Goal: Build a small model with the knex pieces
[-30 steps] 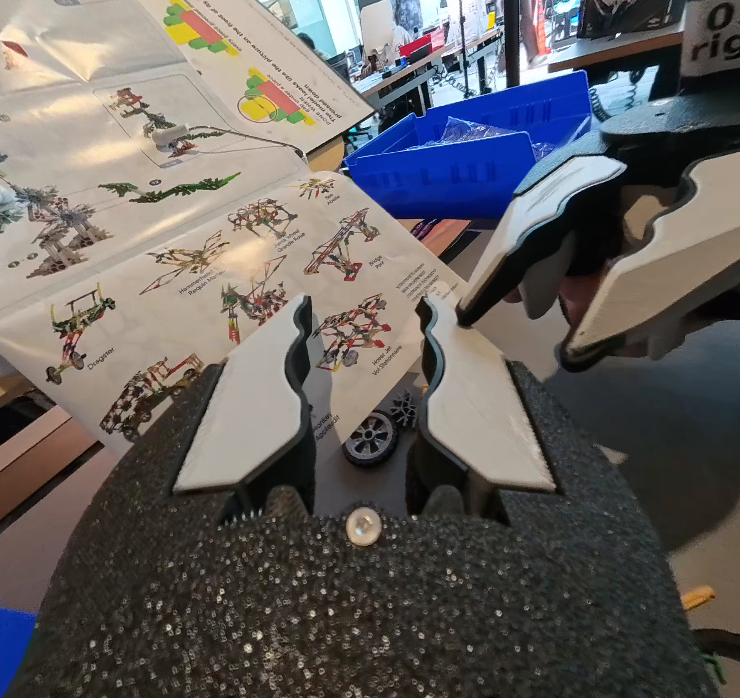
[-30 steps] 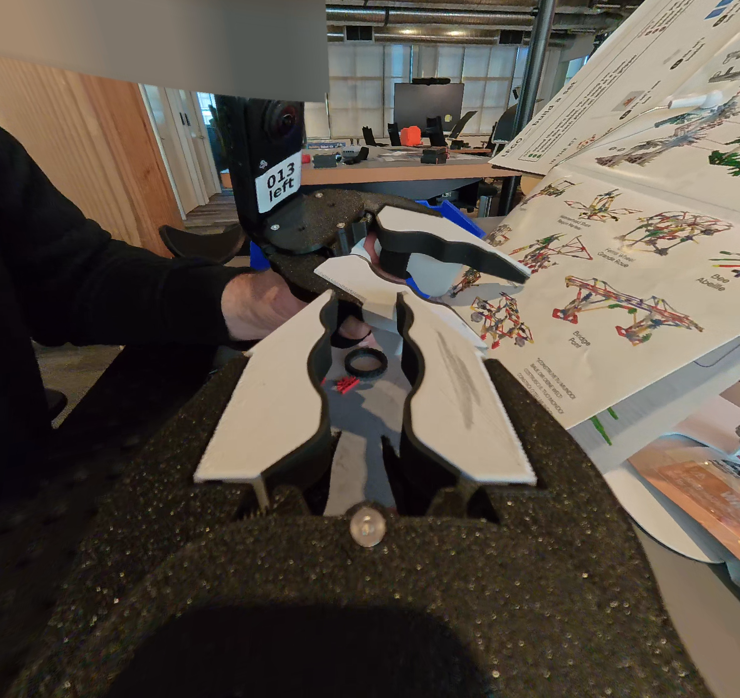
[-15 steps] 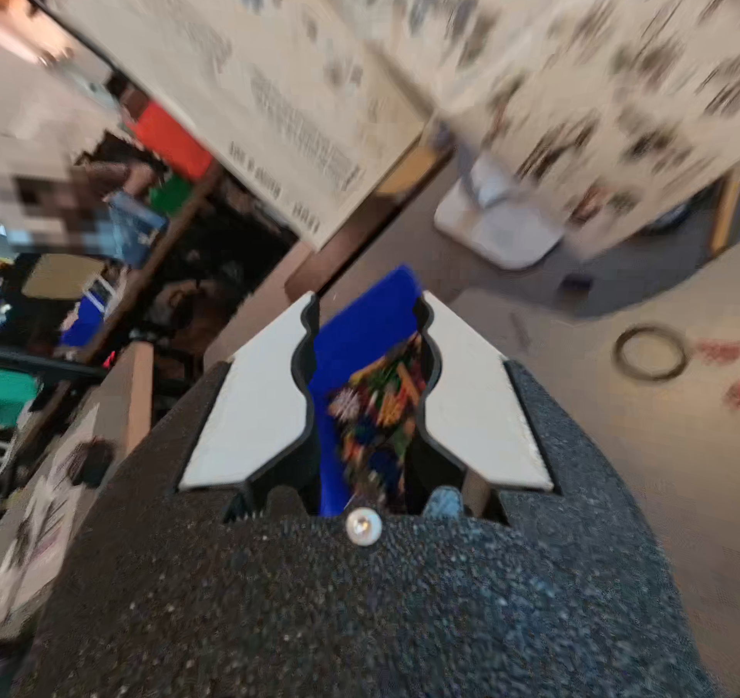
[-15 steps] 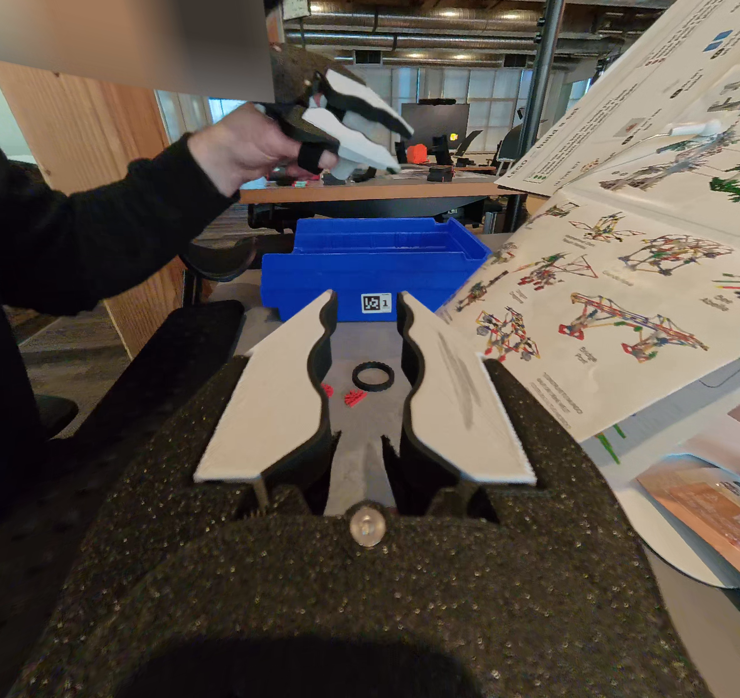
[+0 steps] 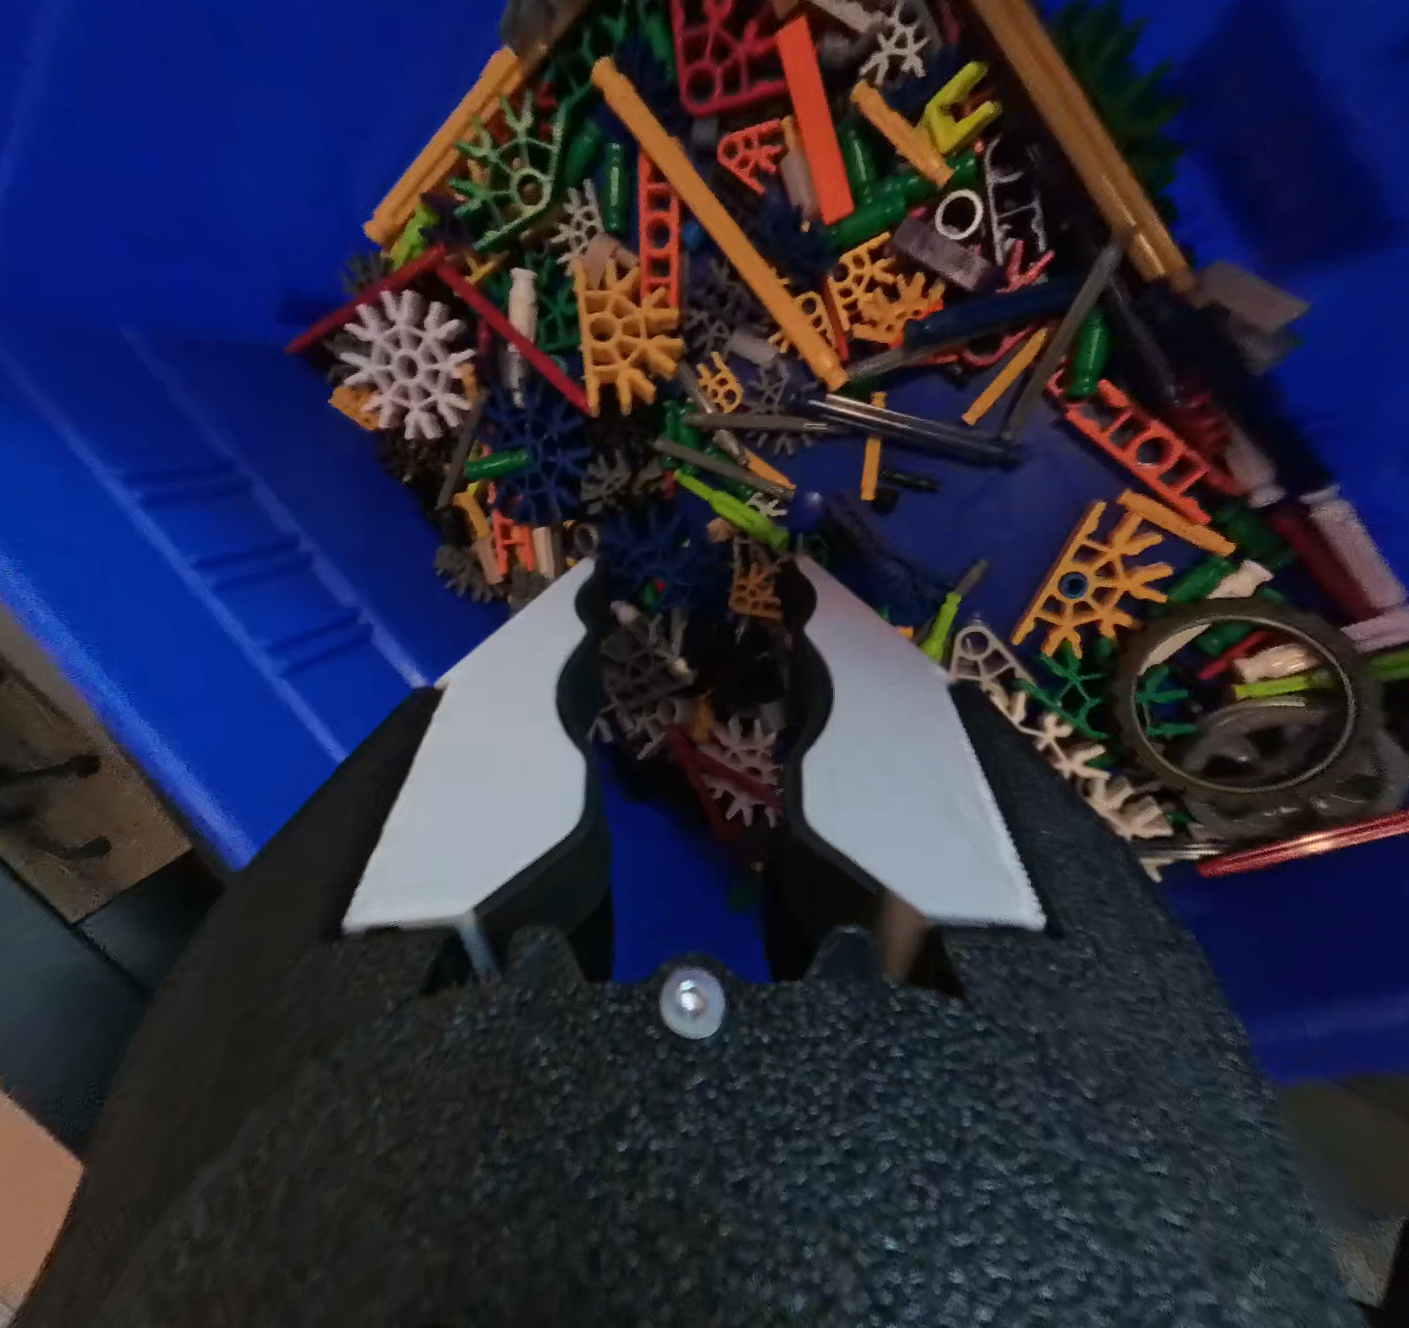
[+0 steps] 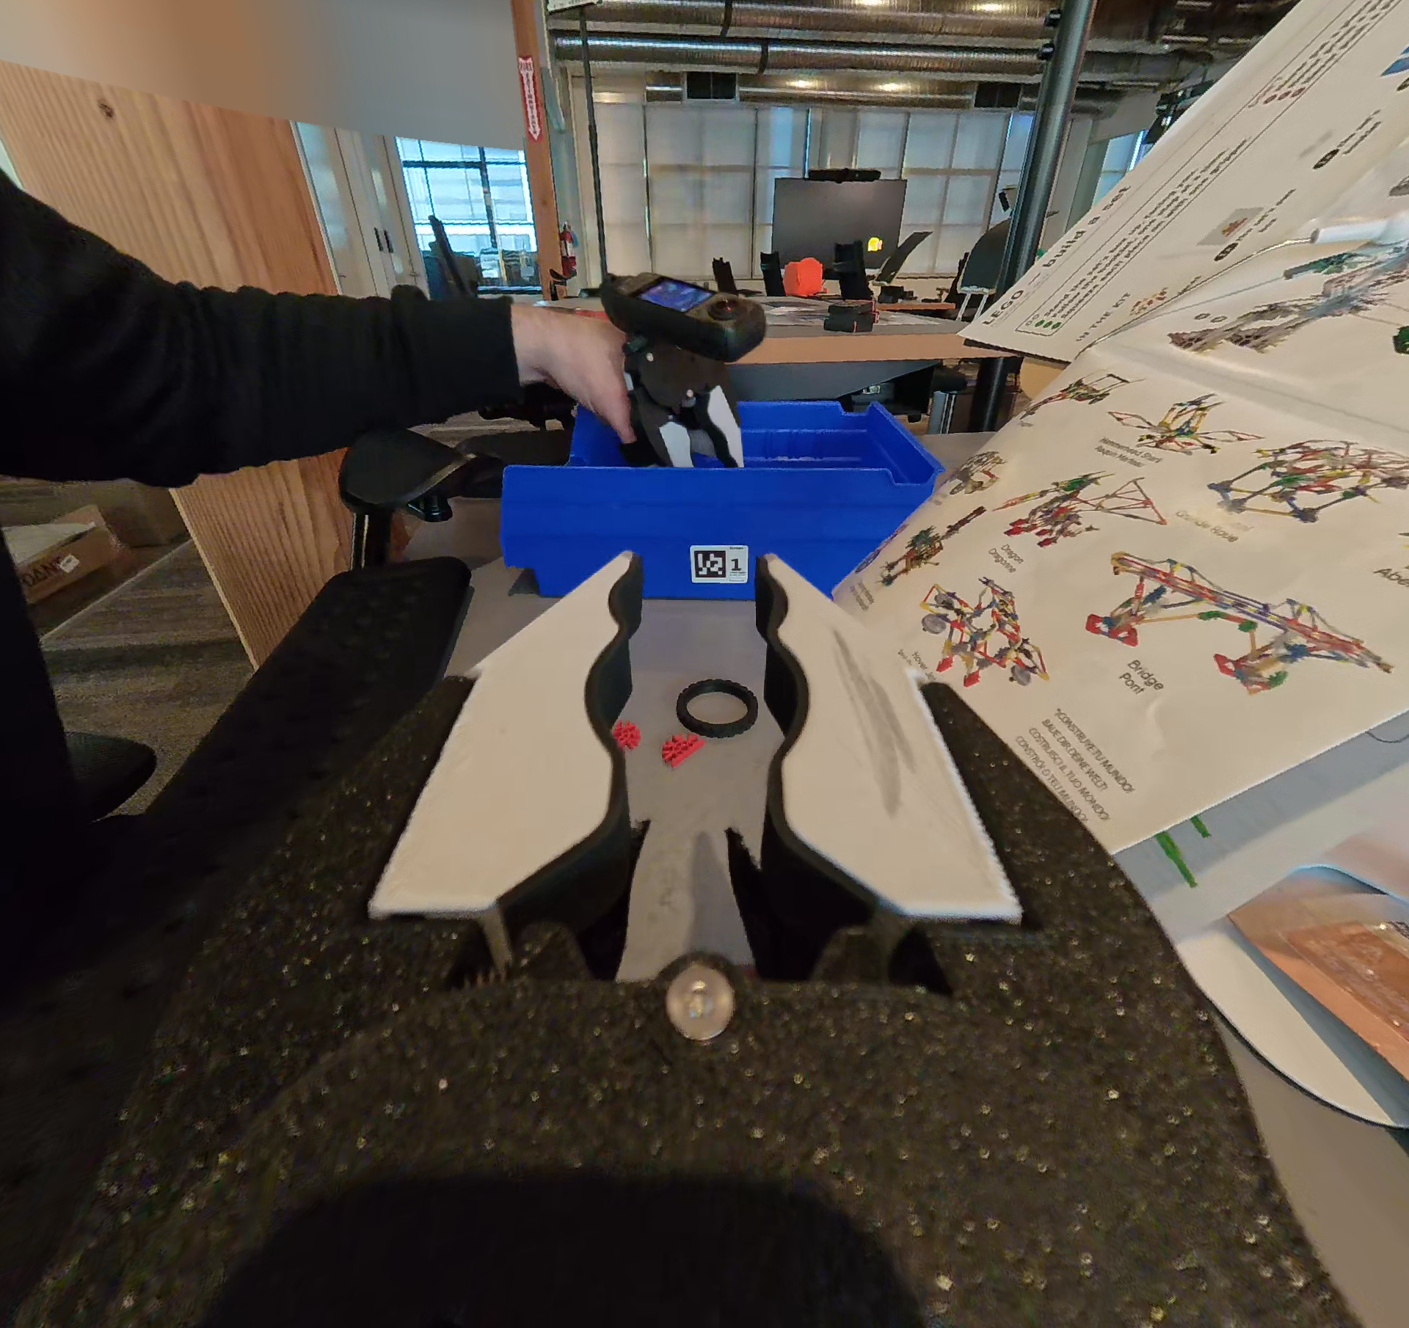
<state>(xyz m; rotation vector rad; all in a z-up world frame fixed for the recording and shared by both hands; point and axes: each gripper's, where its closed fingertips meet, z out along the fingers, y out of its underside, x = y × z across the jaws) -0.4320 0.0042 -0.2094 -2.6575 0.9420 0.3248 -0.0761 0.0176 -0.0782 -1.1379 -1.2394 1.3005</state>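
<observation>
My left gripper [image 5: 694,575] is open and points down into a blue bin [image 5: 198,239], its tips just above a heap of coloured construction-toy rods and connectors [image 5: 732,285]. A black tyre ring [image 5: 1243,697] lies at the heap's right. In the right wrist view the left gripper [image 6: 698,445] dips into the blue bin [image 6: 610,529], held by a hand in a black sleeve. My right gripper [image 6: 698,575] is open and empty, low over the grey table. Between its fingers lie a black rubber ring [image 6: 717,708] and two small red connectors [image 6: 681,748].
A large folded instruction sheet [image 6: 1189,567] with pictures of models leans at the right, over the table's edge. A black chair arm [image 6: 305,681] is at the left. Desks and monitors stand far behind the bin. My right fingertips sit around 40 cm from my left ones.
My left gripper swung up and away from the right gripper, then went down into the blue bin over the parts. My right gripper stayed open over the ring and red pieces.
</observation>
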